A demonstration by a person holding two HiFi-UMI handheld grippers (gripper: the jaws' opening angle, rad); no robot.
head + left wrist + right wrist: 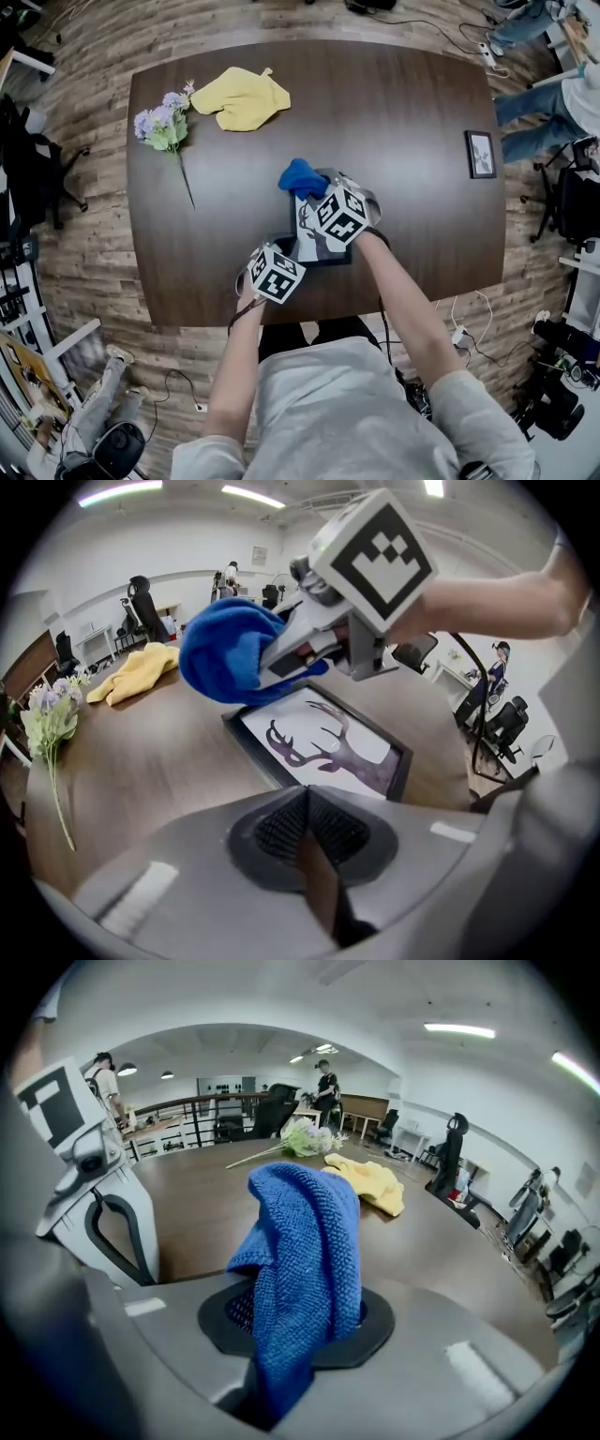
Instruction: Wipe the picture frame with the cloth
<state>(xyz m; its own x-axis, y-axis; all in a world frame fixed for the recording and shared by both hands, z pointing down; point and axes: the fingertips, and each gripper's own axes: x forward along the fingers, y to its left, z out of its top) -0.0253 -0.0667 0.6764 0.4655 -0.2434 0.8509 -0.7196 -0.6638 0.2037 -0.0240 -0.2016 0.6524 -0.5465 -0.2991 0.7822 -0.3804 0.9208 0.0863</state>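
Cloth point(309, 1241) clamped in right gripper point(295, 1314), over picture frame point(323, 747).

A dark wooden table point(403, 141) with rounded corners is seen from above. Four things are laid directly on it. A crumpled yellow cloth point(244, 98) is spread near the far left edge, with a bunch of pale purple flowers point(164, 122) just beside it, the stem pointed toward the near side. A frame point(305, 234) with a deer print is laid flat near the near edge. A small frame point(481, 154) is placed well apart, at the right edge.
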